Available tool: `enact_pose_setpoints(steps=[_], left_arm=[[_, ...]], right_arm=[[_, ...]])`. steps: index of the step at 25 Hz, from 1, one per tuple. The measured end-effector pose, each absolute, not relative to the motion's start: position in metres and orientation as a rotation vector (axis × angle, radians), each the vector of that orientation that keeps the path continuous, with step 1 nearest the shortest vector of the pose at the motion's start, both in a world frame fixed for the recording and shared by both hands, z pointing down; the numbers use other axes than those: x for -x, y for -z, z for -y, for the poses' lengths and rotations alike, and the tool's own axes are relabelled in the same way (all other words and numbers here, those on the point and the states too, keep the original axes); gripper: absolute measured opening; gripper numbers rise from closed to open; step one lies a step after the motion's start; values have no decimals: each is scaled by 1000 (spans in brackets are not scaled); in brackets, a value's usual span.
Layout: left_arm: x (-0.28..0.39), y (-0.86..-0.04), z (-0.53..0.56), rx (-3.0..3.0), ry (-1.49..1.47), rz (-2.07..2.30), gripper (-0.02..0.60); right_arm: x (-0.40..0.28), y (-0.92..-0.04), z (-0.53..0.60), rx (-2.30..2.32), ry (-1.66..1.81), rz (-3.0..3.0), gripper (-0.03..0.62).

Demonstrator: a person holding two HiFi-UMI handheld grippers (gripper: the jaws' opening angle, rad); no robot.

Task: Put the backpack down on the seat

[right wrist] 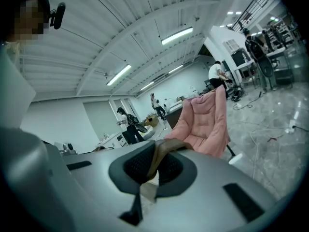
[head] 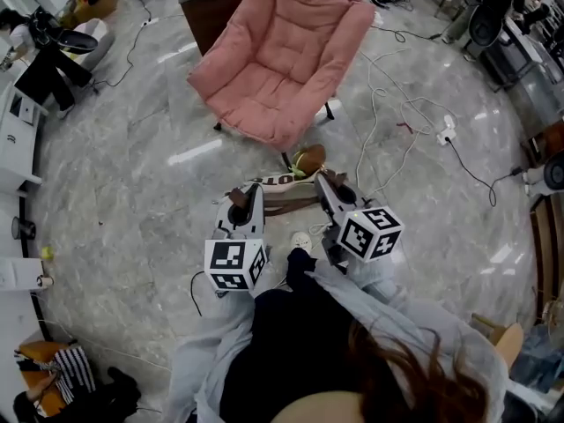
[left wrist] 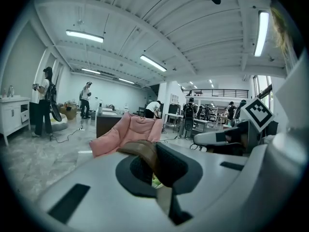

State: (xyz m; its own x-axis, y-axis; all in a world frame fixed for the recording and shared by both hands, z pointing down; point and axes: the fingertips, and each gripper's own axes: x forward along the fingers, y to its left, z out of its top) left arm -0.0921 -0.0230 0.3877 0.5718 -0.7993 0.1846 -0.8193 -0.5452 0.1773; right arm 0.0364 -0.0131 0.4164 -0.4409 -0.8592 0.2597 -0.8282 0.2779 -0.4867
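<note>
Two tongs, both clamping down. Left tongs (head: 255,194) (left wrist: 153,167) are pinching shut on one brown strap (left wrist: 140,149); right tongs (head: 323,183) (right wrist: 153,166) are pinching shut on a brown strap (right wrist: 169,148) too. No gap is showing between the jaws apart from the strap in either gripper view. Two marker cubes, one riding on each gripper (head: 234,263) (head: 370,233).

One backpack (head: 291,192) is hanging between the two tongs, over the floor (head: 132,174), just short of the front edge of one pink chair (head: 280,55) (left wrist: 126,132) (right wrist: 205,120). It is not resting on the seat (head: 260,104). Both tongs are pointing toward the chair.

Further out, loose cables (head: 388,104) are trailing across the floor to one white power strip (head: 447,130). Several people are standing in the background of both gripper views, too small to count surely.
</note>
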Motion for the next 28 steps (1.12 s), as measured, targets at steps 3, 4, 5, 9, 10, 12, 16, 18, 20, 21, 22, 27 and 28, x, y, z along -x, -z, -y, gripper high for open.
enact_pose_setpoints(steps=[3,4,5,9,10,12,16,18,20,21,22,27,28], left_arm=[[83,-387,45,-2558,-111,1352,13],[80,-387,51,-2557,-107,1354,13],[76,-387,57,-2560,-104,1352,12],[61,-376,79,-2587,-55,1328,13],[59,-371,83,-2592,-37,1329,12],[56,-362,91,-2605,-8,1336,13],[52,-353,101,-2617,7,1352,12],[51,-355,103,-2613,-3,1358,12],[50,-356,105,-2608,-11,1361,12],[50,-357,107,-2607,-11,1360,13],[48,-357,110,-2607,-8,1358,12],[40,-354,134,-2630,10,1333,12],[39,-354,139,-2633,10,1327,12]], right_arm=[[-46,-415,35,1624,880,-2464,9],[-49,-415,41,1621,882,-2465,9],[-53,-416,46,1618,886,-2464,9],[-67,-409,62,1596,881,-2469,9],[-69,-405,65,1588,869,-2474,9],[-71,-396,70,1568,849,-2475,9],[-75,-388,80,1557,815,-2483,9],[-76,-389,82,1564,806,-2488,9],[-77,-390,84,1561,811,-2485,9],[-78,-391,87,1559,816,-2481,9],[-79,-391,89,1560,818,-2478,9],[-87,-388,111,1580,789,-2460,9],[-88,-388,116,1585,787,-2455,9]])
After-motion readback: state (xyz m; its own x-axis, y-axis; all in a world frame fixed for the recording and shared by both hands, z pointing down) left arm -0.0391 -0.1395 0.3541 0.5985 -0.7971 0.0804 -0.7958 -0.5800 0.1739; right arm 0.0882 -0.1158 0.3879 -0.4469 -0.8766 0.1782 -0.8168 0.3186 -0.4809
